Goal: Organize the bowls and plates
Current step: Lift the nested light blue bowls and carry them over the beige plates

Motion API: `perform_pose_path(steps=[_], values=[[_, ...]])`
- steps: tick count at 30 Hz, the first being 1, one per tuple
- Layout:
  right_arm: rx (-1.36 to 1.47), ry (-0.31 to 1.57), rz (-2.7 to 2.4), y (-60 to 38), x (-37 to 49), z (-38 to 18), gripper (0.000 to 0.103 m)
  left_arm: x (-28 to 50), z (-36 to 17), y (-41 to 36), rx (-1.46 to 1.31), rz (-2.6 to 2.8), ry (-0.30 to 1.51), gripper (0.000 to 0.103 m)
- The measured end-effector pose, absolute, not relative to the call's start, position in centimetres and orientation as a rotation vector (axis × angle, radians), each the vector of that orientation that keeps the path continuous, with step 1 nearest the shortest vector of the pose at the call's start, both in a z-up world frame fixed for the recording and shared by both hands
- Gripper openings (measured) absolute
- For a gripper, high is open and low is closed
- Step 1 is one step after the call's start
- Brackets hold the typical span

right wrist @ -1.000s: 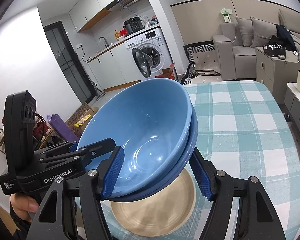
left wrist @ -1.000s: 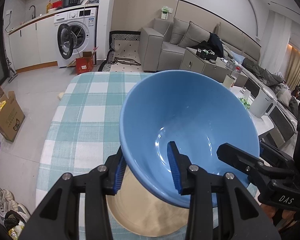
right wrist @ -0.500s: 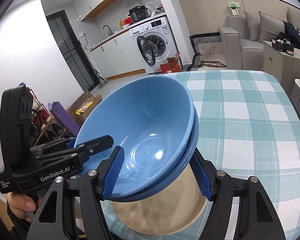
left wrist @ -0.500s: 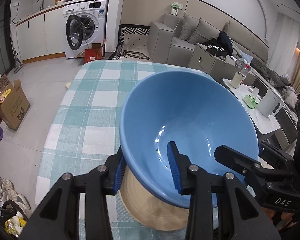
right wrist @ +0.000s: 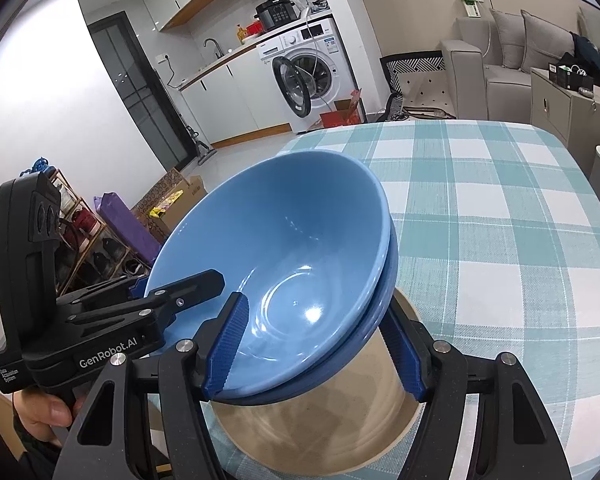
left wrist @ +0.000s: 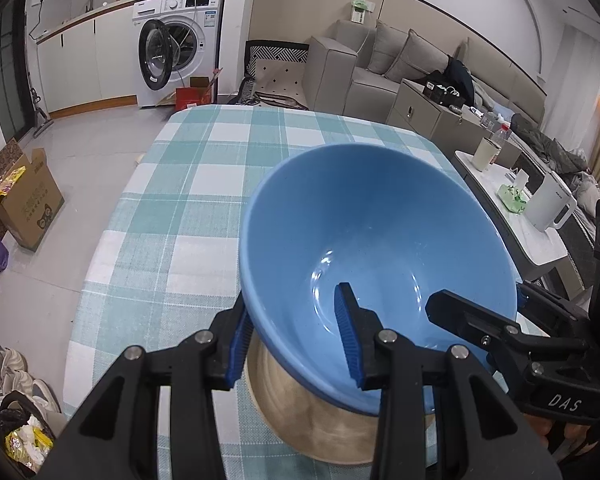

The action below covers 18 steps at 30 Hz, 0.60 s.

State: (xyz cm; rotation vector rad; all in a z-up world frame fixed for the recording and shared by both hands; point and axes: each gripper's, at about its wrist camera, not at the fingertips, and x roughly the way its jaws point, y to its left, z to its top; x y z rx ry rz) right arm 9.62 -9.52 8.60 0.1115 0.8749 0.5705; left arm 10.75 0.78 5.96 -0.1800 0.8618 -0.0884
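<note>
Bowls (right wrist: pixel 276 276), two blue ones nested, tilted above a beige plate (right wrist: pixel 324 428) at the near edge of the checked worktop (right wrist: pixel 500 208). Left gripper (left wrist: pixel 296 352) clamps the stack's left rim, one pad inside, one outside. Right gripper (right wrist: pixel 320 352) clamps the right rim likewise, its inner finger (right wrist: pixel 226 344) against the upper bowl's inside and the outer one under the lower bowl. Whether the stack touches the plate cannot be told.

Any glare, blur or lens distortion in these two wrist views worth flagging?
Left wrist view: sharp; fisheye bends the room's walls, dark vignette in the corners; faint glare inside the glossy blue bowl. Right wrist view: sharp too, same curvature; a brighter highlight on the bowl's bottom.
</note>
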Motion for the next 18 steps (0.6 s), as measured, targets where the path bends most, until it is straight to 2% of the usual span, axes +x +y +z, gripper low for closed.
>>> perform_pose_path(steps=[18], values=[[0.098,0.906,0.544,-9.8,10.3,6.8,0.069,11.3,3.6,0.2,-0.170,-0.089,0.886,0.038]])
